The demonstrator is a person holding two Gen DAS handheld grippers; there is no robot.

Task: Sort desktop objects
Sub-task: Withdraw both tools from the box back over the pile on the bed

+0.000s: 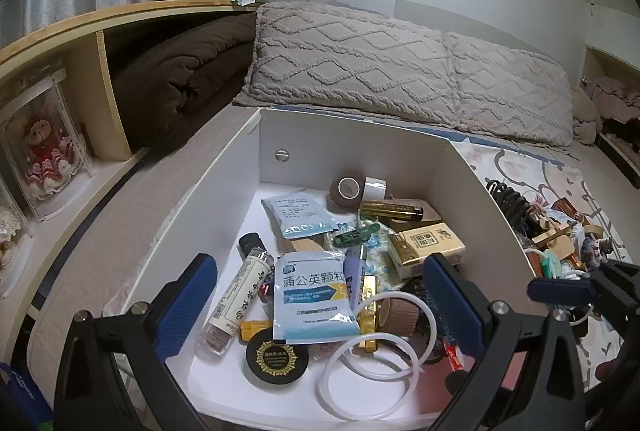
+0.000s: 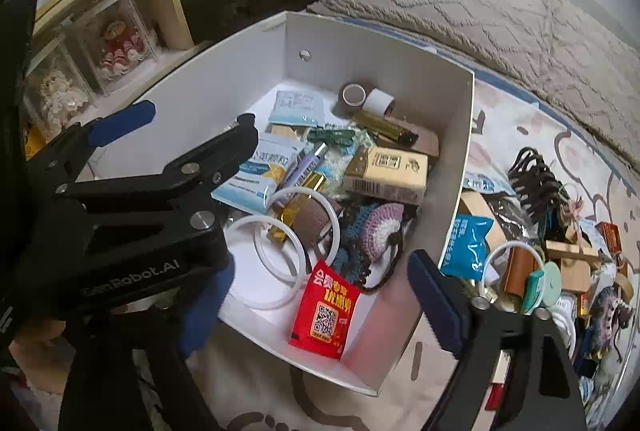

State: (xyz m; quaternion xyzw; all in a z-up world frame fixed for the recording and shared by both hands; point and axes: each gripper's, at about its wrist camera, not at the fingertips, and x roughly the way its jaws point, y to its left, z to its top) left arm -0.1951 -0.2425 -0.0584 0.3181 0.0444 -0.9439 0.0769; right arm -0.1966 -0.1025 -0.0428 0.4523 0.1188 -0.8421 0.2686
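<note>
A white box (image 1: 240, 191) stands on the bed, filled with small items: blue-and-white sachets (image 1: 312, 295), white rings (image 1: 372, 363), a tan carton (image 1: 428, 247), tape rolls and tubes. My left gripper (image 1: 320, 303) hangs open over the box's near end, with nothing between its pads. My right gripper (image 2: 320, 307) is open above the box's (image 2: 452, 159) front corner. A red packet (image 2: 324, 311) lies on the box floor below its gap, and neither pad touches it. The left gripper (image 2: 196, 119) crosses the right wrist view and partly hides my right gripper's left finger.
A pile of loose objects (image 2: 540, 251) lies on the patterned sheet to the right of the box. Grey pillows (image 1: 400, 63) line the far side. A wooden shelf (image 1: 92, 103) with clear doll cases and a brown blanket (image 1: 180, 83) stands at the left.
</note>
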